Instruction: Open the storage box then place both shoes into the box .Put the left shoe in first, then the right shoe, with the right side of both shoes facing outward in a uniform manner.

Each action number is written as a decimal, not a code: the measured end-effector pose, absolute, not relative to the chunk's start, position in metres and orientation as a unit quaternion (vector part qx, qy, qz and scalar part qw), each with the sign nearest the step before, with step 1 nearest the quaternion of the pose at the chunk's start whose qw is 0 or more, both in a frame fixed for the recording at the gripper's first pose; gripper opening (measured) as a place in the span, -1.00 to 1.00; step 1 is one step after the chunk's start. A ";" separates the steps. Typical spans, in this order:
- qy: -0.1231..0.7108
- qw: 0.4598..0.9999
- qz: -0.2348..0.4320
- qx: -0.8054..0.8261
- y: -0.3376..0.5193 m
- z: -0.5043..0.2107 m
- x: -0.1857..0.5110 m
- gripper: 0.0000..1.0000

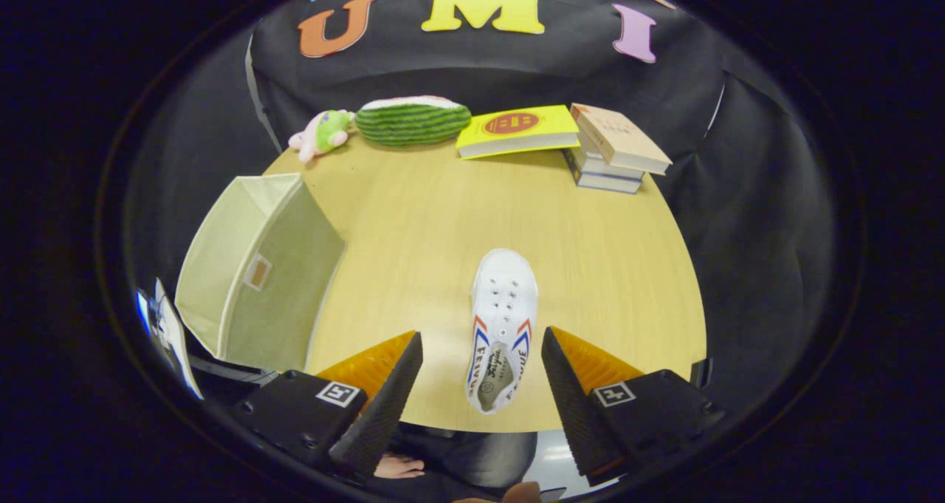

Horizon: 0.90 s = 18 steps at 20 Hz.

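Staged recording booth, not lived-in room: black cloth wall (517, 82) drapes behind round pale wooden table (443, 215). Household props line far edge: striped green watermelon plush (412, 121), pink-and-green soft toy (322, 134), yellow paperback (517, 131), stacked books (613, 152). Gripper (481, 370) fingers spread apart.

Shoe (502, 326) side lettering, book (517, 130) emblem: unreadable

The gripper (481, 366) stood open, fingers apart and clear of the shoe (502, 326) between them. Bare table (413, 222) lay between shoe and box (255, 274) at left. Books (616, 152) stood far right.
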<state>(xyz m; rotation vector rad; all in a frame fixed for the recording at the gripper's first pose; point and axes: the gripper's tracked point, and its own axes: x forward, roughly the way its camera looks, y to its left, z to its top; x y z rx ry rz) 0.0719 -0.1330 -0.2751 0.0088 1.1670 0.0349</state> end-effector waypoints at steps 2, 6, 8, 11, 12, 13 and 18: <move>0.574 0.818 0.013 0.024 -0.145 -0.297 0.072 0.98; 0.608 0.792 -0.003 0.047 -0.171 -0.336 0.070 0.98; 0.620 0.783 -0.009 0.047 -0.182 -0.350 0.069 0.98; 0.632 0.773 -0.005 0.052 -0.186 -0.366 0.065 0.98; 0.635 0.770 -0.003 0.054 -0.186 -0.371 0.064 0.98; 0.636 0.769 -0.002 0.057 -0.187 -0.375 0.066 0.98; 0.651 0.755 0.018 0.076 -0.183 -0.392 0.071 0.95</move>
